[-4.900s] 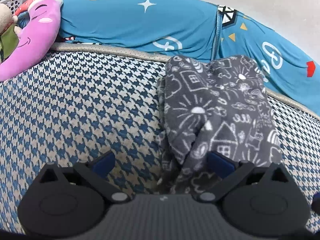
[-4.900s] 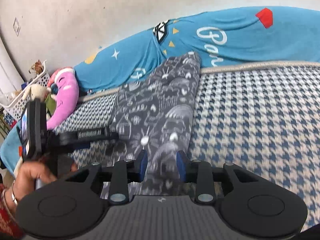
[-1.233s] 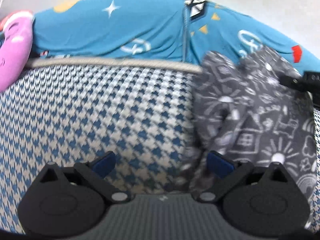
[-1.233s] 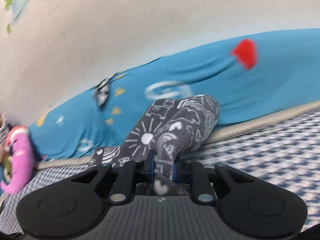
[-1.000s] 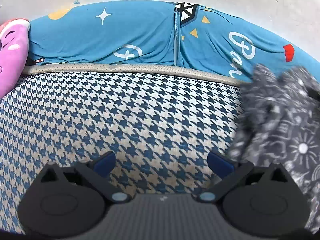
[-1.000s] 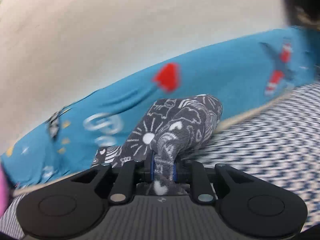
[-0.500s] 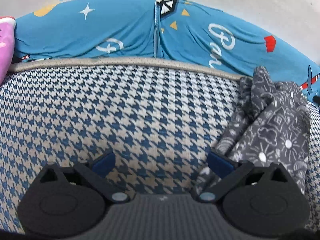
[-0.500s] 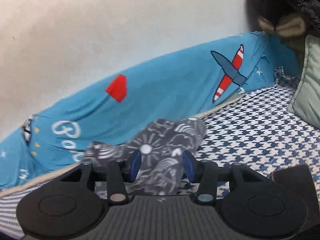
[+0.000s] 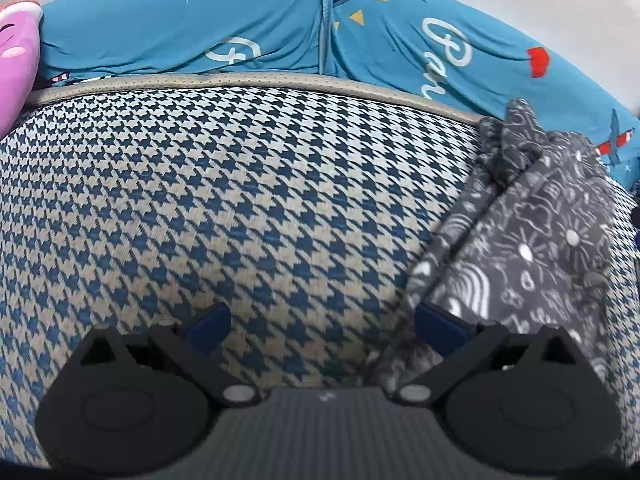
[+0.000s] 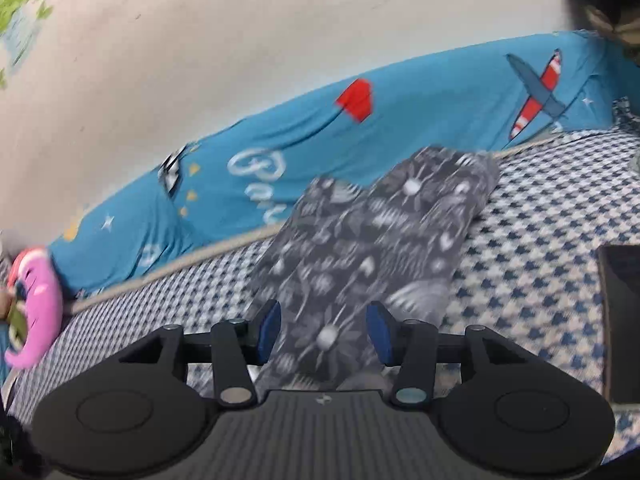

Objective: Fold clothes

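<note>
- The left claw (image 9: 324,326) is wide open, with nothing between its two blue pads.
- Between these pads only the blue and beige checked bed cover (image 9: 240,200) is seen.
- The grey garment (image 9: 532,240) with white drawings lies folded on the bed cover, at the right side of the left wrist view.
- One lower edge of the garment comes close to the right pad (image 9: 438,326) of the left claw; I cannot tell if they touch.
- The far end of the garment reaches the beige border (image 9: 256,80) of the mattress, just beside the blue printed cloth (image 9: 240,28) along the wall.
- A pink soft toy (image 9: 16,60) is at the far left edge, next to the blue cloth.
- The right claw (image 10: 324,334) is also open, its blue pads apart on both sides of the garment (image 10: 368,256).
- In the right wrist view the garment lies as a long folded strip from between the pads toward the blue cloth (image 10: 420,132); this picture is a little blurred.
- The pads of the right claw do not press the garment; a gap shows at each side.
- A dark flat thing (image 10: 620,320) lies on the bed cover (image 10: 532,264) at the right edge, apart from the garment; I cannot tell what it is.
- The pink toy (image 10: 34,312) is seen at the far left, well apart from the garment.
</note>
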### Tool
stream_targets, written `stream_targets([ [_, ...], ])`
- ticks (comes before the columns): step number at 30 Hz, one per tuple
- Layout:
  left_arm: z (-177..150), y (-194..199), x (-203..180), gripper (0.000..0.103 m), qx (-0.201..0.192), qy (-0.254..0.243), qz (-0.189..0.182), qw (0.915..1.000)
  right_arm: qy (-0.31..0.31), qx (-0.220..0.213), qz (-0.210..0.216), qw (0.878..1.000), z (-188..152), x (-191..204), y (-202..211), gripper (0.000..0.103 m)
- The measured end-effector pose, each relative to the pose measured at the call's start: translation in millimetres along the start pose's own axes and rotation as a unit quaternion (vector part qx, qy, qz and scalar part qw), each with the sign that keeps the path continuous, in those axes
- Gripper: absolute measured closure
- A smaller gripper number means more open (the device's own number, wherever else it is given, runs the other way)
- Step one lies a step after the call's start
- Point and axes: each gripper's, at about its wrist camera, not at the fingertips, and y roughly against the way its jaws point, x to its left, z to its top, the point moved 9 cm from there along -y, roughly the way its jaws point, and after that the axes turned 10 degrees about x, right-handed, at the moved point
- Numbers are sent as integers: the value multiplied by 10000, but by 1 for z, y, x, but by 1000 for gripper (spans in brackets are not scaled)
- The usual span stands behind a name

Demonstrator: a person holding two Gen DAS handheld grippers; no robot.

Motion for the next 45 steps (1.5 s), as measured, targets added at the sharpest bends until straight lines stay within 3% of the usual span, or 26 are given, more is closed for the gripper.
stream_targets([
  [5,-11,9,3,3,12,-71,-98,9999,366,172,117,9991,-27,27,5,55],
  [10,-24,13,13,15,95,90,-197,9997,848,361,345,9951,-55,55,14,55],
  [15,-37,16,18,14,167,266,-309,9990,1455,431,569,9868,-87,88,28,55],
  [19,-44,20,19,8,162,369,-388,9984,2026,503,704,9754,-119,117,39,55],
  [24,-52,25,17,7,166,464,-524,9974,2719,643,637,9581,-160,143,42,55],
  [30,-59,27,15,7,241,577,-728,9954,3118,825,465,9454,-190,152,35,55],
  [45,-69,28,6,7,565,629,-1260,9884,4019,821,-317,9115,-213,153,5,55],
])
